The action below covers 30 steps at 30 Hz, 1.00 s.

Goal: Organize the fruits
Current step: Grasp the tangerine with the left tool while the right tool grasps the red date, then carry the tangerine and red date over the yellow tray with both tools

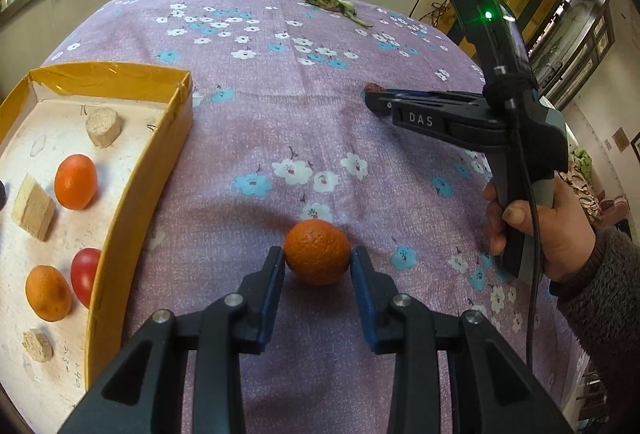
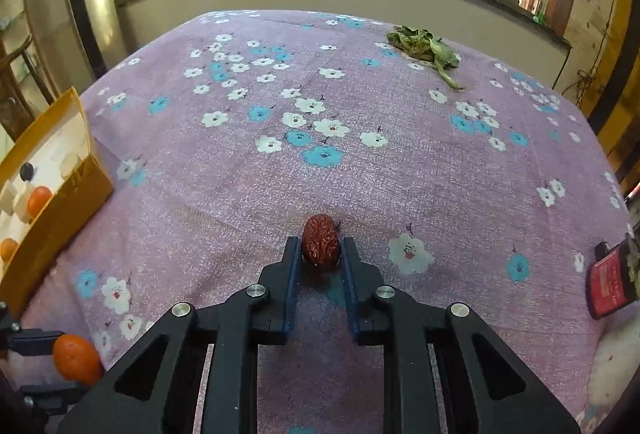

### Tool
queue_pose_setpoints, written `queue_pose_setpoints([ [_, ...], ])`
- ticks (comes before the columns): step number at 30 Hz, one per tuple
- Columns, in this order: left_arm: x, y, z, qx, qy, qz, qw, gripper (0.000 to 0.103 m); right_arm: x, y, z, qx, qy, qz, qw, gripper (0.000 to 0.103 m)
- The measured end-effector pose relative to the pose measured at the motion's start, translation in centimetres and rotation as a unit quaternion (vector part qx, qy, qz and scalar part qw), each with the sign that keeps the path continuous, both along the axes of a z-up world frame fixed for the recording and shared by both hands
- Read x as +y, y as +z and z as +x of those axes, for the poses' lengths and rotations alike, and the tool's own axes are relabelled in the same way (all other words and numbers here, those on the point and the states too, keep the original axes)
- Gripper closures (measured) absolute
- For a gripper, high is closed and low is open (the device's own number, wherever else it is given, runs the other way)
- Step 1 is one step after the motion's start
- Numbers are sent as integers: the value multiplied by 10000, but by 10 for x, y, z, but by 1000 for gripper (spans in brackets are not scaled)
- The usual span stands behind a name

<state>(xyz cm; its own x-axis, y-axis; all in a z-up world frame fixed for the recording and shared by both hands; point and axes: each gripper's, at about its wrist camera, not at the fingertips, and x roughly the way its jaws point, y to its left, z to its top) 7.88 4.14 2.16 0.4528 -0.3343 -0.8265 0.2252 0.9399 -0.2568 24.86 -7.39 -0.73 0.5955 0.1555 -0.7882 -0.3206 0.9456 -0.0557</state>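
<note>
My left gripper [image 1: 318, 258] is shut on an orange mandarin [image 1: 318, 252], its blue pads pressing both sides just above the flowered purple cloth. The same mandarin [image 2: 78, 358] shows at the lower left of the right wrist view. A wrinkled red date [image 2: 320, 244] sits between the fingertips of my right gripper [image 2: 320, 254], which is shut on it, low over the cloth. In the left wrist view the right gripper [image 1: 375, 101] comes in from the right with the date [image 1: 374, 88] at its tip. A yellow box [image 1: 120, 210] at the left holds two mandarins [image 1: 76, 181] and a red fruit [image 1: 86, 276].
Foam blocks [image 1: 103, 126] lie among the fruit in the box. A person's hand [image 1: 532, 234] grips the right tool's handle. Wilted leafy greens [image 2: 424, 48] lie at the table's far right. A red packet [image 2: 610, 280] rests at the right edge.
</note>
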Motion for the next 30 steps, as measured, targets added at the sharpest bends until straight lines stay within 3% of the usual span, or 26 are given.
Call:
queue_pose_setpoints([
  [4, -2, 0, 1, 7, 2, 2, 10000, 66, 0, 1, -9, 18, 103, 49, 9999, 85],
  [12, 4, 1, -11, -26, -9, -15, 10000, 66, -22, 16, -68, 214, 46, 888, 9958, 84],
  [19, 7, 0, -26, -119, 73, -30, 9999, 66, -18, 7, -138, 220, -98, 687, 9973, 84],
  [30, 5, 0, -70, -146, -197, -53, 9997, 66, -14, 9, -199, 334, -480, 807, 9950, 84],
])
